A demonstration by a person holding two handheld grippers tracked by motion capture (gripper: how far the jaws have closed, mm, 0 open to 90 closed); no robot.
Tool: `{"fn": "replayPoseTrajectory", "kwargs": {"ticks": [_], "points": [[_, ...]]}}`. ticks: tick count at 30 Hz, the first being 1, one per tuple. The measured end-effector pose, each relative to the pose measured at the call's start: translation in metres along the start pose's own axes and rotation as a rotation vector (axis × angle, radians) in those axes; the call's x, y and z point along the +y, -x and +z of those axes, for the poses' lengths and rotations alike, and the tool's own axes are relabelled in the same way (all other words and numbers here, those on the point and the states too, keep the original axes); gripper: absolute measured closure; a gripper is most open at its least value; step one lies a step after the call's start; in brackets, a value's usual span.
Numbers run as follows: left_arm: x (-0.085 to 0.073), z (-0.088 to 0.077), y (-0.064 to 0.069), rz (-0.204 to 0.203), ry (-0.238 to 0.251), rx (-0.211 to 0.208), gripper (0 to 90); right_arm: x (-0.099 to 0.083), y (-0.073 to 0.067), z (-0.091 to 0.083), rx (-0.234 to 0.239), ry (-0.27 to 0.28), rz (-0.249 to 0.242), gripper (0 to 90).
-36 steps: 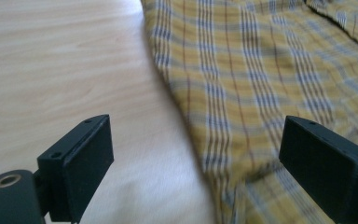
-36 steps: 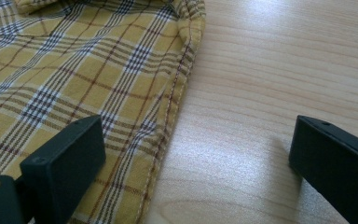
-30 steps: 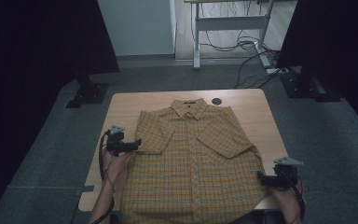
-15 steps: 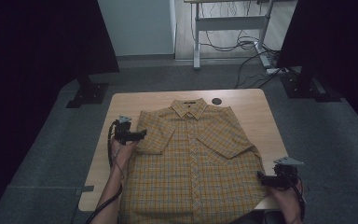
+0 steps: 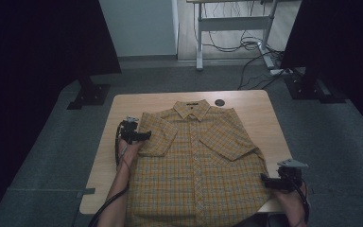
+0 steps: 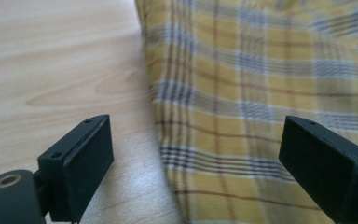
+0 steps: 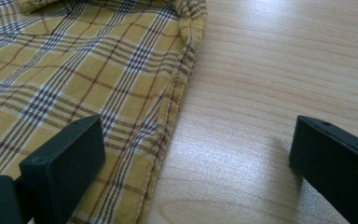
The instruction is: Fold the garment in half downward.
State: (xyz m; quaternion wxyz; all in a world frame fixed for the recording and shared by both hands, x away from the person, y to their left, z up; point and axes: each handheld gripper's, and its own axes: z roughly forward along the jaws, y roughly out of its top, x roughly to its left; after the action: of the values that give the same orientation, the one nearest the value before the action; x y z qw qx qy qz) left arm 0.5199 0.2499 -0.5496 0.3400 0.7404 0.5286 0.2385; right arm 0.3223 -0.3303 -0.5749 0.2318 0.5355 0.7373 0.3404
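A plaid shirt (image 5: pixel 198 161) lies flat on the wooden table (image 5: pixel 255 106).

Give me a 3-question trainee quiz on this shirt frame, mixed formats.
1. True or false: the left claw is shut on the plaid shirt.
2. Multiple choice: where does the right claw sit? A) at the collar B) at the shirt's side edge near the hem C) off the table
3. Fill in: the shirt lies flat with its collar pointing ___ from the person.

Key: 1 false, both claws are open with fabric edge between the jaws; 2 B; 3 away.
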Motion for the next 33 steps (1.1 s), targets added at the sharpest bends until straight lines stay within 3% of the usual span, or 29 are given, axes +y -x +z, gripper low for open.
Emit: {"fn": "replayPoseTrajectory", "kwargs": {"ticks": [6,16,22,33], "points": [[-0.001,0.0,0.002,0.037,0.0,0.005,10.8,0.0,0.0,0.0,-0.001,-0.001,-0.001,2.5],[-0.002,-0.001,0.004,0.033,0.0,0.017,10.9,0.004,0.001,0.003,0.011,-0.009,-0.004,2.3],[-0.002,-0.001,0.004,0.031,0.0,0.02,10.9,0.017,0.002,0.004,0.048,0.035,0.01,3.2],[-0.003,-0.002,0.004,0.032,0.0,0.014,11.0,0.05,0.012,0.026,0.056,0.027,0.021,3.7]]}}
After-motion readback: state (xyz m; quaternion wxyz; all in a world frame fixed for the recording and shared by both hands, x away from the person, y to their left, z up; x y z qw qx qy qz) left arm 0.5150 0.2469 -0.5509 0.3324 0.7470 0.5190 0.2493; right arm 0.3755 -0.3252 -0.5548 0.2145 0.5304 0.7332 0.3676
